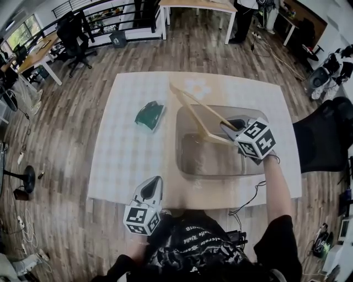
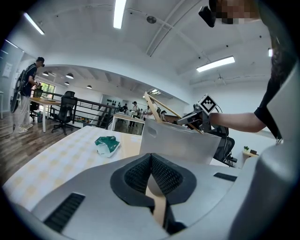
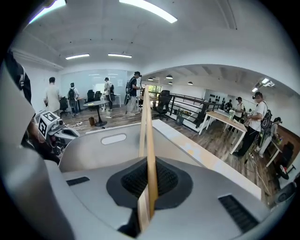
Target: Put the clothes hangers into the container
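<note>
The container [image 1: 182,144] stands on the tabletop [image 1: 118,157], right of the middle and toward the person's edge. A hanger [image 1: 194,112] leans in it. Its lower part is inside the container and its upper end reaches out over the far left corner. The right tool [image 1: 225,126] hangs over the container's right side, closed on the hanger's lower end. A small packet [image 1: 149,115] lies on the tabletop left of the container, apart from it. The left tool [image 1: 154,183] sits at the near edge, just left of the container's near corner. A chair [image 1: 322,137] stands right of the tabletop, another table [image 1: 198,5] behind it, and an office chair [image 1: 74,36] at far left.
</note>
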